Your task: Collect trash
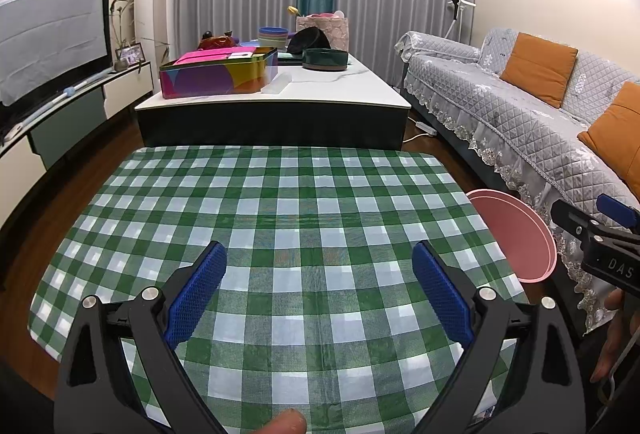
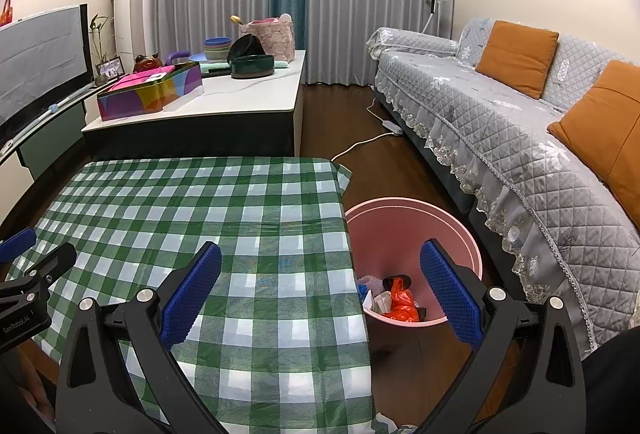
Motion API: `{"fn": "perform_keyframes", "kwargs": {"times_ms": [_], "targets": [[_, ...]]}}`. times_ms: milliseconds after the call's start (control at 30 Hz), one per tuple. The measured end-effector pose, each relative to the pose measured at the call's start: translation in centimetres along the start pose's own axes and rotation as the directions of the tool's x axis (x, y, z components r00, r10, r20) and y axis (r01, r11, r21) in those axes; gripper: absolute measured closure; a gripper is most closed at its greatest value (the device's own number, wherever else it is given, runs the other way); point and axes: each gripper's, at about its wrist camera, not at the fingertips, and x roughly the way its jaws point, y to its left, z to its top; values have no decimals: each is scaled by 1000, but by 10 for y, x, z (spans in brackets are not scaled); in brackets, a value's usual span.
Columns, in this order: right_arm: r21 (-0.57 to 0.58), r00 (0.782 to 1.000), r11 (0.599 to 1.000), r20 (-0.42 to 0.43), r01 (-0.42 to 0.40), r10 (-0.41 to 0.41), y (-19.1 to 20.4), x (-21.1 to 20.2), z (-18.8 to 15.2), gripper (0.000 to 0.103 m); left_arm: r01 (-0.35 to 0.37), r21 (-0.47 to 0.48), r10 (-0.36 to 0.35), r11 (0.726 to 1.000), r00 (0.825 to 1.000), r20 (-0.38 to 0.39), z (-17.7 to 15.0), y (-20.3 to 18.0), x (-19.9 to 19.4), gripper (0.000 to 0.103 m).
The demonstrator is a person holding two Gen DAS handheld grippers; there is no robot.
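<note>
A pink trash bin (image 2: 400,222) stands on the floor at the right edge of the green-checked table (image 2: 192,201). Inside it lies trash (image 2: 396,300): an orange-red wrapper, white and blue scraps. My right gripper (image 2: 320,286) is open, held over the table's right edge and the bin, with nothing between its fingers. My left gripper (image 1: 318,282) is open above the checked table (image 1: 280,193), holding nothing. In the left wrist view the bin (image 1: 516,238) peeks out past the table's right side, with the right gripper's body beside it. No trash shows on the cloth.
A grey-covered sofa (image 2: 520,121) with orange cushions runs along the right. Beyond the table stands a white-topped coffee table (image 2: 224,101) with a colourful box, bowls and a bag. A TV (image 1: 52,37) sits at left. A power cord (image 2: 360,143) lies on the wood floor.
</note>
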Motion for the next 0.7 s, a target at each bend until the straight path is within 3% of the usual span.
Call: {"fn": "perform_keyframes", "kwargs": {"times_ms": [700], "targets": [[2,1000,1000,-1,0,0,1,0,0,5,-1,5,1,1000,1000,-17,-3,-4,1,12]]}}
